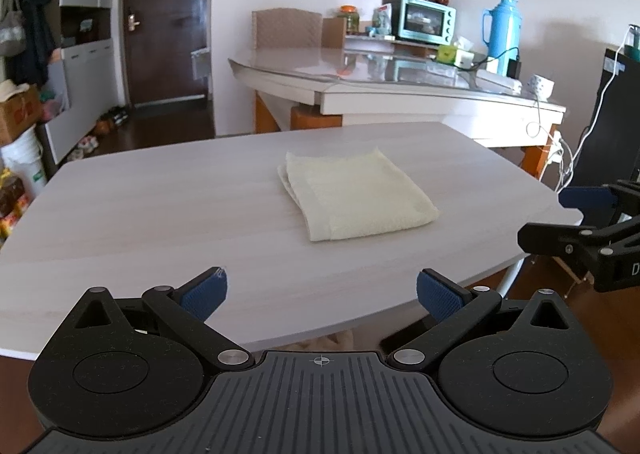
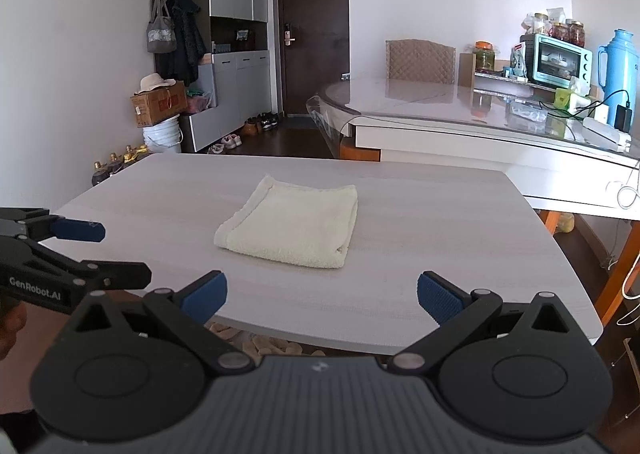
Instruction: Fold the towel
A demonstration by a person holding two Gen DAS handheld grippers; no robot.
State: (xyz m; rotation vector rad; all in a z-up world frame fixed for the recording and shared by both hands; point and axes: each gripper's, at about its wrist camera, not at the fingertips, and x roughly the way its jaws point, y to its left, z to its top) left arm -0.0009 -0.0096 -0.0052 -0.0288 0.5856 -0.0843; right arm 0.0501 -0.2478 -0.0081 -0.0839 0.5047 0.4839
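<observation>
Jaws wide apart on both, nothing held: I've got the left gripper [image 1: 322, 290] & right gripper [image 2: 322, 292] level at the near edge of the table [image 1: 160, 213], side by side, well short of the towel [image 1: 352, 195]. It's folded, flat mid-table. Right unit's body is cut off at frame edge in left cam.

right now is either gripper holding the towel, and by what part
Nothing is held. The left gripper and right gripper are both open, short of the folded towel lying on the table.
</observation>
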